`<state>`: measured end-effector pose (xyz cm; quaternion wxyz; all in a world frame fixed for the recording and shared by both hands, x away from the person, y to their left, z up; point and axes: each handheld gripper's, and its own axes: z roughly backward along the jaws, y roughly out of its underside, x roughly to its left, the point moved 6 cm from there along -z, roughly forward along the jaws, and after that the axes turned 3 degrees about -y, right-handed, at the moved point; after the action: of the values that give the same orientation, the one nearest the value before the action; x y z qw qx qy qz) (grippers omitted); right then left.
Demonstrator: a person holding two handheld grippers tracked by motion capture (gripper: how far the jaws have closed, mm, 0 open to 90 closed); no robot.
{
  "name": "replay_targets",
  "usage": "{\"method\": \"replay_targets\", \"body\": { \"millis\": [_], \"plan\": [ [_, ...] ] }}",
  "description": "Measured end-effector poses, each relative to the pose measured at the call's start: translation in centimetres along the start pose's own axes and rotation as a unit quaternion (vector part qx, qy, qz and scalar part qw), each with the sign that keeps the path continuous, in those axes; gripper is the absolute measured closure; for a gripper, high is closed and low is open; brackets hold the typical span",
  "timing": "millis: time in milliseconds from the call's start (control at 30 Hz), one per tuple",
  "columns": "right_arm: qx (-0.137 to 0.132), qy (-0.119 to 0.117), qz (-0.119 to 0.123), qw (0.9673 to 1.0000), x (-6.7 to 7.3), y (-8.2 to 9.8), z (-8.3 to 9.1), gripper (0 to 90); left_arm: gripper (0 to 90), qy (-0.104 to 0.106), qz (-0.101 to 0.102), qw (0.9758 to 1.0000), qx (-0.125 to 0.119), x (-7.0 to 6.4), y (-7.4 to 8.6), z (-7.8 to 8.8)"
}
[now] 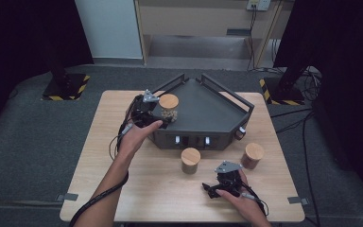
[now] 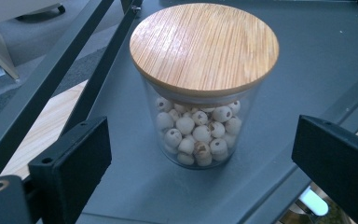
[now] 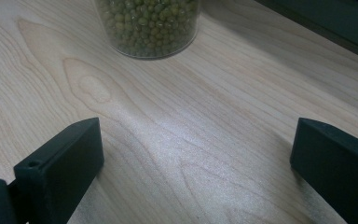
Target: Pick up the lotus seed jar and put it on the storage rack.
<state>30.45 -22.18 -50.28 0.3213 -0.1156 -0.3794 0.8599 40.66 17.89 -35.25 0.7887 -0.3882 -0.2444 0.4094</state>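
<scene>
The glass jar of pale beads [image 2: 200, 126], capped with a round bamboo lid [image 2: 204, 46], stood upright on the dark grey tray [image 1: 208, 111], near its left rail; judging by that, it had been set down there to be carried or stored with the others. The left gripper [image 1: 147, 109] hung just in front of it with its jaws wide apart, one on each side of the jar but clear of the glass, so nothing was gripped. On the table [image 1: 123, 189] in front of the tray, a jar of green beans [image 3: 149, 25] and a third lidded jar [image 1: 252, 155] waited, probably their turn to come. The right gripper [image 1: 220, 187] rested low over the table near the green jar, jaws spread and empty, likely readied for the next pick.
</scene>
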Motion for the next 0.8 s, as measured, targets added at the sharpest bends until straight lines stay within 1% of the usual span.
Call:
{"method": "replay_targets", "body": {
  "millis": [333,800],
  "plan": [
    [0.001,0.000,-0.001,1.0000,0.0,0.0,0.0,2.7,3.4,0.002,-0.004,1.0000,-0.007,-0.6,0.5,1.3],
    [0.000,0.001,0.000,1.0000,0.0,0.0,0.0,2.8,3.3,-0.002,-0.010,0.9999,-0.003,-1.0,1.3,2.2]
  ]
}}
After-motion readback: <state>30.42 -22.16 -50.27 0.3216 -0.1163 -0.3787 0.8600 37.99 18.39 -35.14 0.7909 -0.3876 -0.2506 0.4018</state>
